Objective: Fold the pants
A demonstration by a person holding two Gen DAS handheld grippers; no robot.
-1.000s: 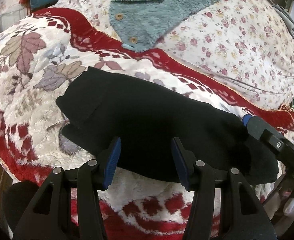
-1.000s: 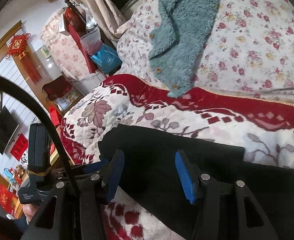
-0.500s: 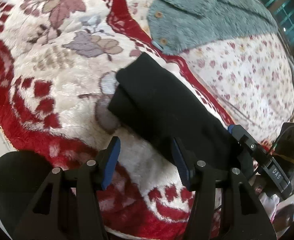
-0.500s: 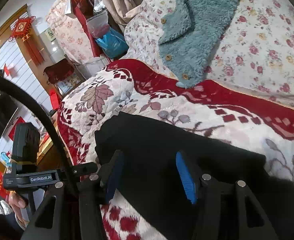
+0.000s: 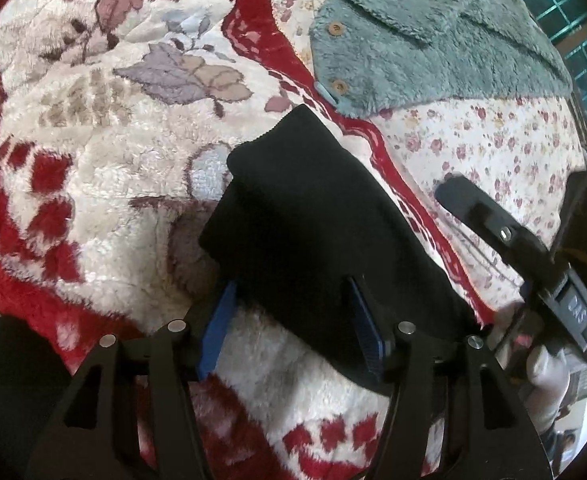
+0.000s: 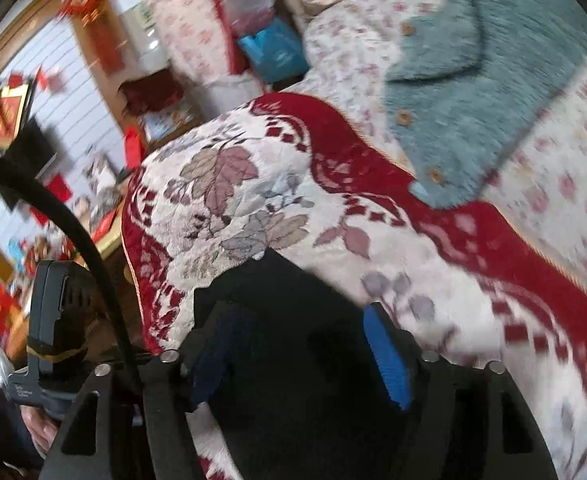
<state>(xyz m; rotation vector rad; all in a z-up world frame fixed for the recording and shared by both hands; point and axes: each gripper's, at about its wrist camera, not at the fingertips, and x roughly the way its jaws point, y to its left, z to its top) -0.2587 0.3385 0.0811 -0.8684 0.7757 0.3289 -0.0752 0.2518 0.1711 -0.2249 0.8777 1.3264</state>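
Note:
The black pants [image 5: 313, 216] lie folded into a long band on a red and white leaf-patterned blanket [image 5: 93, 140]. My left gripper [image 5: 293, 332] straddles their near edge; its jaws are opening, the cloth lies between the blue pads without being pinched. In the blurred right wrist view the pants [image 6: 293, 288] fill the gap of my right gripper [image 6: 299, 356], whose jaws are opening too, pads clear of the cloth. One finger of the right gripper [image 5: 489, 220] shows beside the pants' right end in the left wrist view.
A teal fleece jacket [image 5: 433, 52] with wooden buttons lies beyond the pants on a small-flowered sheet [image 5: 513, 152]. The blanket's edge drops off at the left [image 6: 133, 248]. Beyond it stand a blue bag [image 6: 273, 52] and room clutter. The left gripper's body [image 6: 53, 340] is at lower left.
Both views have rolled and swung; the left gripper has closed in on the pants' near edge, the right has slid along the pants. Both pairs of jaws stand wider.

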